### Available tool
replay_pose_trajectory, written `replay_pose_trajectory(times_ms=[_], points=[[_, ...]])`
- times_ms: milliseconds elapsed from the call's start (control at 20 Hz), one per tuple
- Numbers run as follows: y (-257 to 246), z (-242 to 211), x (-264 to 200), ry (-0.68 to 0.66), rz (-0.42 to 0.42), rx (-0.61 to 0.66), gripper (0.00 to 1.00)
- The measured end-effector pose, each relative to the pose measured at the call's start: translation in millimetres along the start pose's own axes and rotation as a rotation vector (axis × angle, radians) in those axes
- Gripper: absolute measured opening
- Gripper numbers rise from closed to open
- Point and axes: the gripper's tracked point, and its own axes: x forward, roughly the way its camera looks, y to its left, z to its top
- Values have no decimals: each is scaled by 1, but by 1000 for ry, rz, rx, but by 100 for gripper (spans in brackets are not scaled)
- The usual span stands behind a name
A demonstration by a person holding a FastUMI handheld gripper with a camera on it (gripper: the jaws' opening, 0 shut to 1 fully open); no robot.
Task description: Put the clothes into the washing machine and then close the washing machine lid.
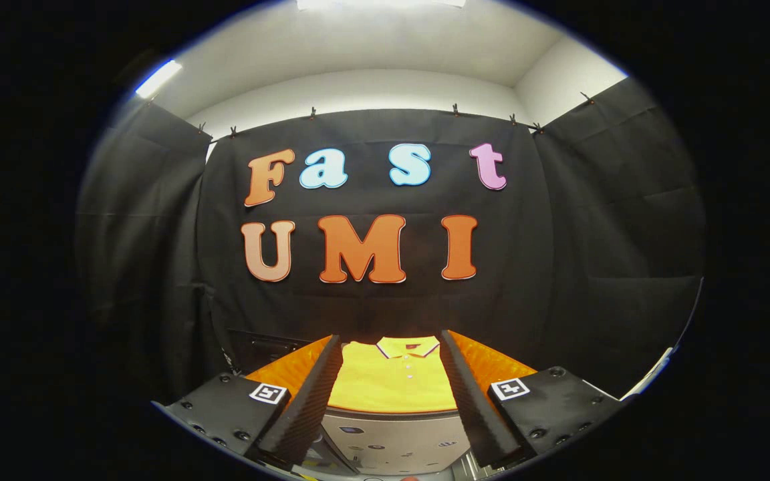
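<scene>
Here the gripper (392,374) was held level, looking out along its two fingers toward the booth's black cloth wall (612,220), and its jaws stood wide apart with nothing pressed between them. Each finger (305,407) ran forward from a dark bolted mount that carried a small square marker (269,393), and the two narrowed slightly toward each other at their far ends. Between the fingers, and a little beyond their tips, lay a yellow polo shirt (392,381), spread flat with its collar at the far end, toward the wall, and a short row of buttons running down from the collar. The collar had a thin dark trim along its edge. The shirt rested on an orange surface (492,364), which showed on either side of the fingers and as a thin curved rim along the shirt's near hem. Neither finger touched the shirt so far as could be seen; the garment sat in the gap, apart from both. Below that orange rim, nearer the gripper, a pale grey panel (398,441) with a few small dark marks faced the camera; whether it belonged to the washing machine could not be told, and no lid could be made out. Behind the orange surface, to the left of the left finger, a dark boxy shape (265,347) sat against the cloth, too dim to identify. Above the cloth ran a white wall and ceiling (385,53) with bright strip lights (158,79).
</scene>
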Motion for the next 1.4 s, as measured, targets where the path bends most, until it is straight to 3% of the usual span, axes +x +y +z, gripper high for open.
replay_pose_trajectory(times_ms=[1400], points=[[-9,7,1,-14,14,8,95]])
